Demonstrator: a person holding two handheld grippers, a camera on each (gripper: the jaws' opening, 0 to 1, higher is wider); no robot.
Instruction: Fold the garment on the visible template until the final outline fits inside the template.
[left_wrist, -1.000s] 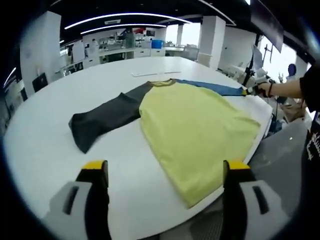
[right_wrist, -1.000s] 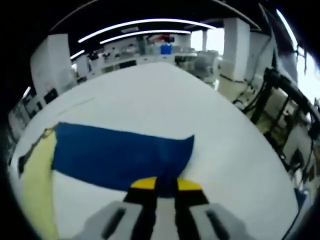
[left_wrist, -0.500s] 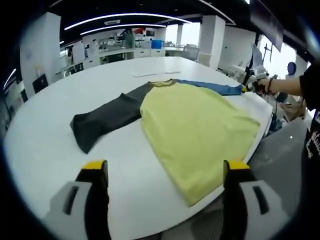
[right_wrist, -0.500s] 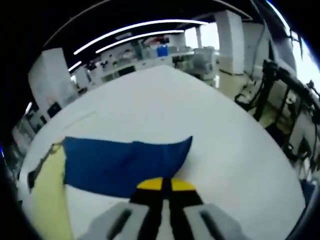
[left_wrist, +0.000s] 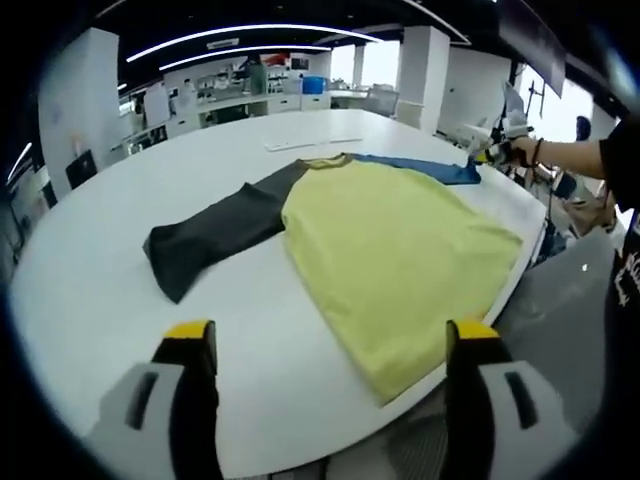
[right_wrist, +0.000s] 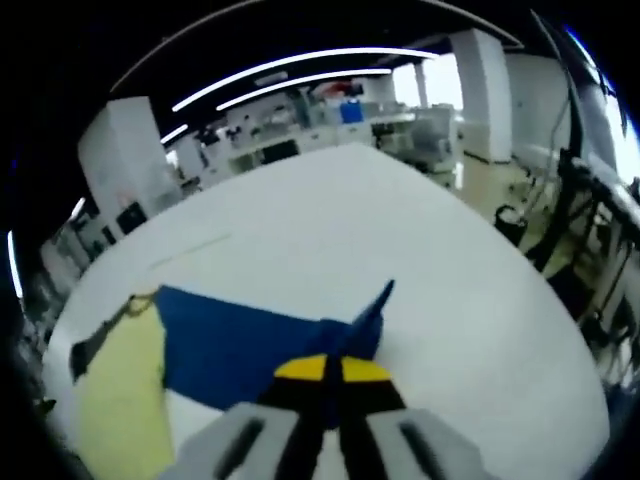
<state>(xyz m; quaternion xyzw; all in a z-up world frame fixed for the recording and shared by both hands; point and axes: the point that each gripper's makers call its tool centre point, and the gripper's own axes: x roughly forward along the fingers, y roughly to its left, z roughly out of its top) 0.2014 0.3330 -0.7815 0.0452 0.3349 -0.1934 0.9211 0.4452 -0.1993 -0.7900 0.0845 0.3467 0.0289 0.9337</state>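
A shirt lies spread on the white table (left_wrist: 90, 290): a yellow-green body (left_wrist: 395, 250), a dark grey sleeve (left_wrist: 205, 240) reaching left and a blue sleeve (left_wrist: 425, 168) reaching far right. My left gripper (left_wrist: 330, 345) hovers open over the near table edge, nothing between its yellow-tipped fingers. My right gripper (right_wrist: 328, 372) is shut on the cuff end of the blue sleeve (right_wrist: 250, 345), which is lifted and bunched toward the yellow body (right_wrist: 120, 390). In the left gripper view the right gripper (left_wrist: 490, 152) is held by a person's hand at the far right.
The round table's edge (left_wrist: 520, 270) runs close along the shirt's right hem. A thin pale strip (left_wrist: 310, 145) lies on the table beyond the collar. Desks and shelves (left_wrist: 240, 95) stand in the background. A chair and stands (right_wrist: 590, 270) sit beside the table.
The right gripper has lifted the blue sleeve's cuff and carried it inward toward the shirt body, so the sleeve now looks shorter and creased. The left gripper has stayed put.
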